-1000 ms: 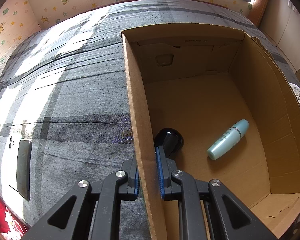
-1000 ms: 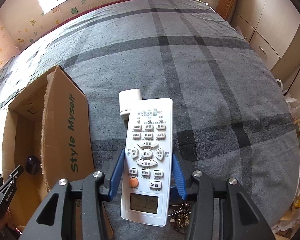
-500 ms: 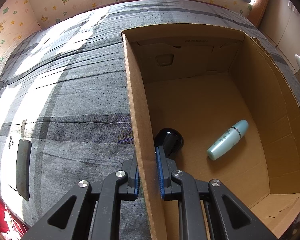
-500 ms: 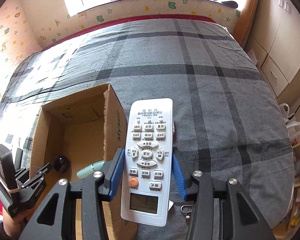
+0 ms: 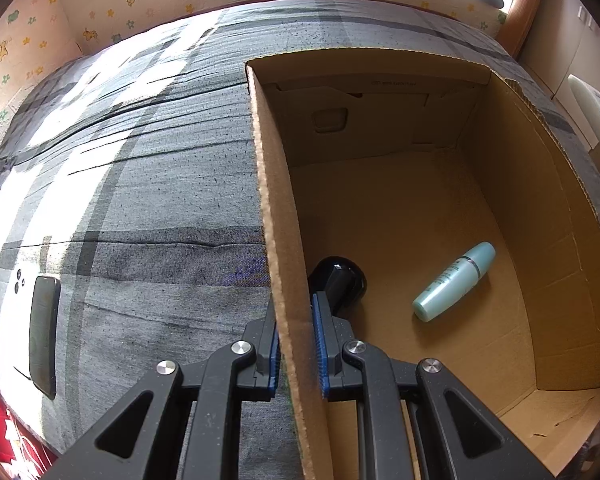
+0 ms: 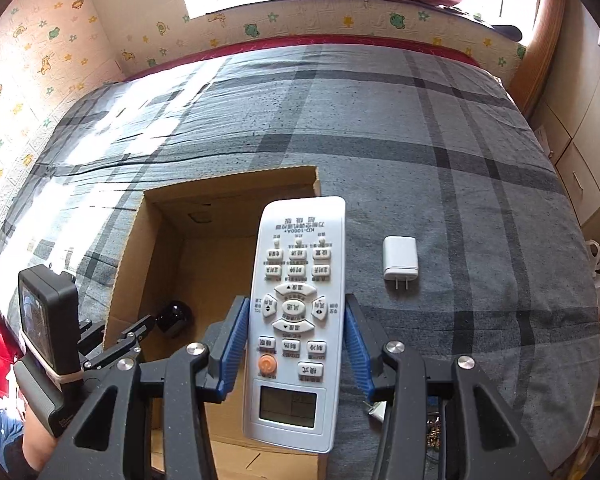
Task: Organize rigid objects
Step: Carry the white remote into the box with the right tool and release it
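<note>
The right tool grips a white remote across its width, the remote's long axis running straight ahead along the fingers, display end nearest the hand. It hangs over the right wall of the open box on the bed, so the box floor lies just to its left and below. The left tool is pinched tight on the box's left wall, steadying it. Inside lie a black thing and a teal bottle; a white plug waits on the bed to the right.
</note>
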